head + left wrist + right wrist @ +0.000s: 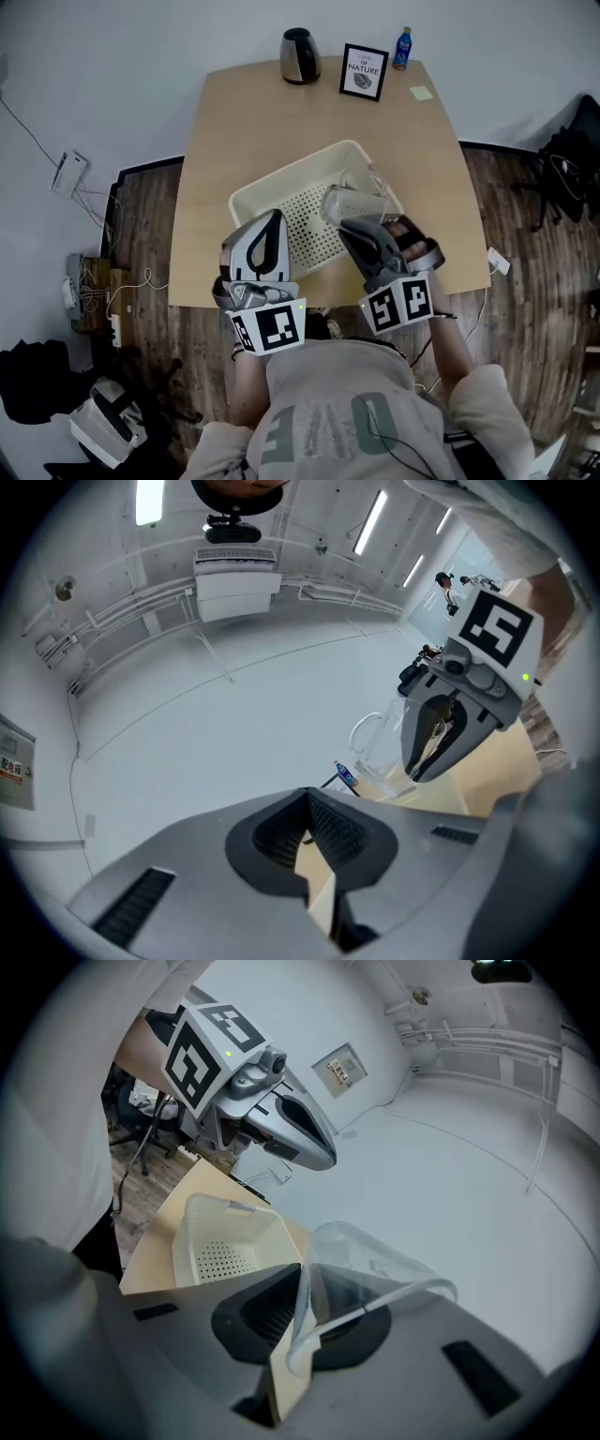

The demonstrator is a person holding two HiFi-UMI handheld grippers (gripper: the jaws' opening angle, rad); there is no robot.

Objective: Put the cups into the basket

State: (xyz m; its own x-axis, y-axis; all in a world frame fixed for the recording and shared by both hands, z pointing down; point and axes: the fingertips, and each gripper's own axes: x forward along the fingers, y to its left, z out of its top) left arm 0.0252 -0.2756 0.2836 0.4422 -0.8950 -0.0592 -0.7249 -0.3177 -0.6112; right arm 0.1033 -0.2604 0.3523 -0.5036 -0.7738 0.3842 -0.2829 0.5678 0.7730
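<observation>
Cup (375, 1265) clear plastic; basket (309, 223) perforated

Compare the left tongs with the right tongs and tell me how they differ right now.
The right tongs are shut on the wall of a clear cup, while the left tongs are shut with nothing between them. In the head view the right tongs hold that cup above the basket, while the left tongs sit over its near left rim. Both bear a cube with square markers and point away from the person.
</observation>
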